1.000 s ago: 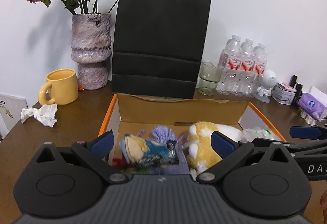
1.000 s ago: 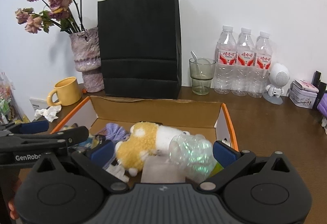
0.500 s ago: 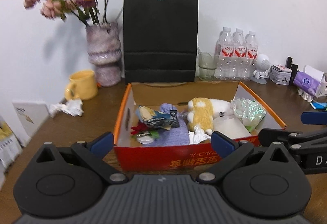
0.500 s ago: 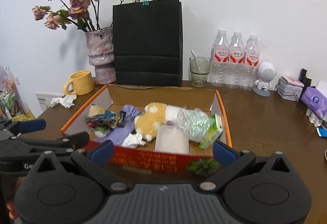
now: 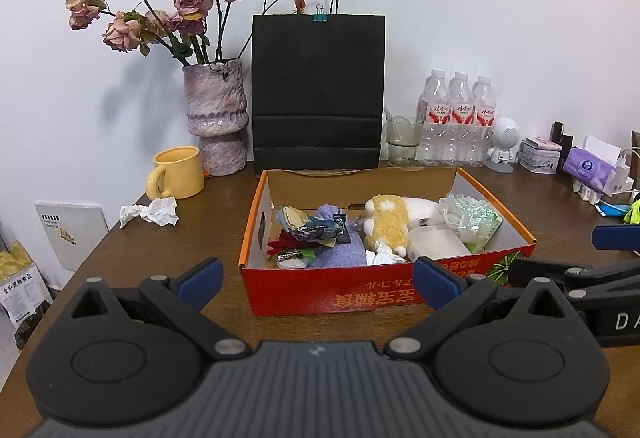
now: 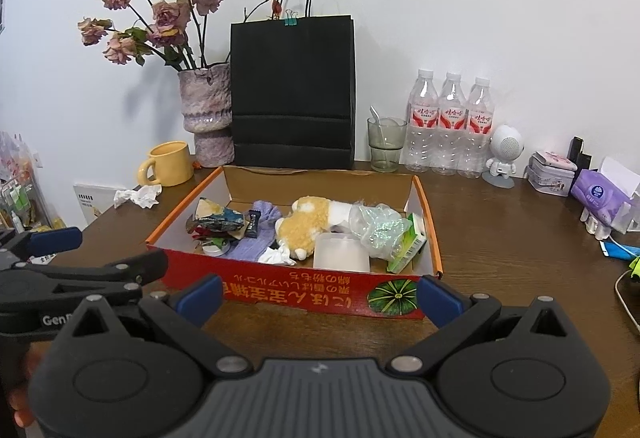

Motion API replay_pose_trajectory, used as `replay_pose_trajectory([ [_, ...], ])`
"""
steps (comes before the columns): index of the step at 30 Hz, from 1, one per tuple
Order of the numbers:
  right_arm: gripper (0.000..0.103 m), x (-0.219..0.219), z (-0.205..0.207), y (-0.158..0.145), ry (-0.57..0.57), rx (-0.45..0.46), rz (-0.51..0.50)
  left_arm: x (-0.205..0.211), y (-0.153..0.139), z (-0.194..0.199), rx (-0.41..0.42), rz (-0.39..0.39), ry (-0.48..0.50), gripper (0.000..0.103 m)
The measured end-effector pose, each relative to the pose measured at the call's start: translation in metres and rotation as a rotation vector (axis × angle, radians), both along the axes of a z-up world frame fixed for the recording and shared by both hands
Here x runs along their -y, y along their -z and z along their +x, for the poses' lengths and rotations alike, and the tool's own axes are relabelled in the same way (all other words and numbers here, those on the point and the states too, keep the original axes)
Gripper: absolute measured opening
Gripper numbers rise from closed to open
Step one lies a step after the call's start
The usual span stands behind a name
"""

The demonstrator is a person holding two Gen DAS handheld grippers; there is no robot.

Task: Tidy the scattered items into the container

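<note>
Crumpled white tissue [image 5: 150,211] lies left of the cardboard box [image 5: 384,292], near the yellow mug [image 5: 176,173]; it is light and soft, so pinch its middle. Your left gripper [image 5: 316,274] and right gripper [image 6: 318,288] are wide open and empty.

Glossy red cardboard box [image 5: 360,294] on a dark, smooth wood table [image 5: 172,238]. Inside: fluffy plush [image 5: 388,226], knit purple cloth [image 5: 340,250], crinkled clear plastic [image 5: 468,210]. Matt black paper bag [image 5: 318,90] far.

Bright, even indoor light; soft shadow of the flowers [image 5: 168,6] on the wall; fisheye bending and dark corners.
</note>
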State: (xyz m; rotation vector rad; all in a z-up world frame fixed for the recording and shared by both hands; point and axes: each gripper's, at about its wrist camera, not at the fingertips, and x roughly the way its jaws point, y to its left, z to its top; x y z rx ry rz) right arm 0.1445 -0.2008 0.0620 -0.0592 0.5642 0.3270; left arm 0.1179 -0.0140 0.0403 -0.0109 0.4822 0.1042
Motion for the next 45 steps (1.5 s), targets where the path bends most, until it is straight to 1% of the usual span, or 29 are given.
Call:
replay_pose_trajectory([
  [18,0.103,-0.0046,-0.0034,-0.0001,-0.007,-0.006,-0.013,-0.0043,-0.0005,-0.0023,-0.004,-0.016,-0.006,0.103],
  [45,0.103,0.0001,0.001,0.0072,0.005,-0.023,-0.006,-0.0026,0.004,0.0015,-0.023,-0.014,0.0,0.103],
])
